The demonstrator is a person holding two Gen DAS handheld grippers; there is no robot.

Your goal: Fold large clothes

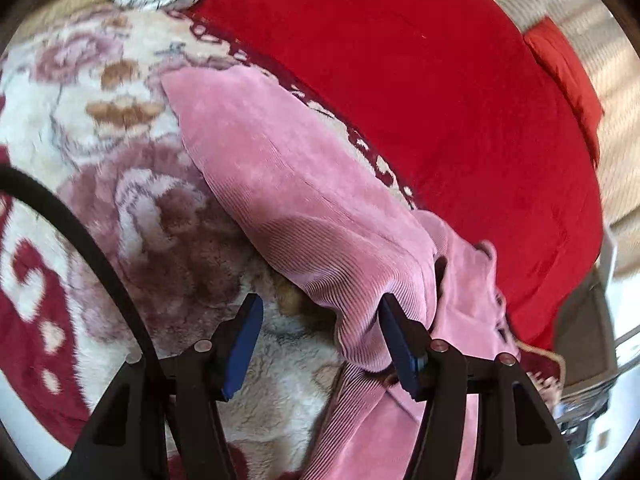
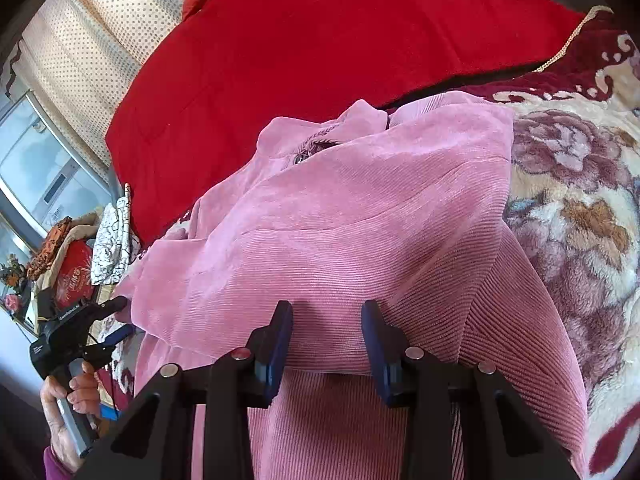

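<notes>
One garment: pink corduroy top (image 2: 360, 216), centre of right wrist view, lying on floral fleece blanket (image 2: 580, 208) w/ red quilt (image 2: 320, 40) upper frame. Right gripper (image 2: 326, 320) jaws partway open, fabric edge betw. them but pads don't look pressed on it. Left gripper (image 1: 320, 320) jaws wide, nothing pinched (cloth brushes right pad only). Judgement: soft, limp, fairly weighty cloth, sags; best taken at hem corners or shoulder seams.

light: bright daylight | blur: left view's edges smeared | distortion: fisheye, dark corners
</notes>
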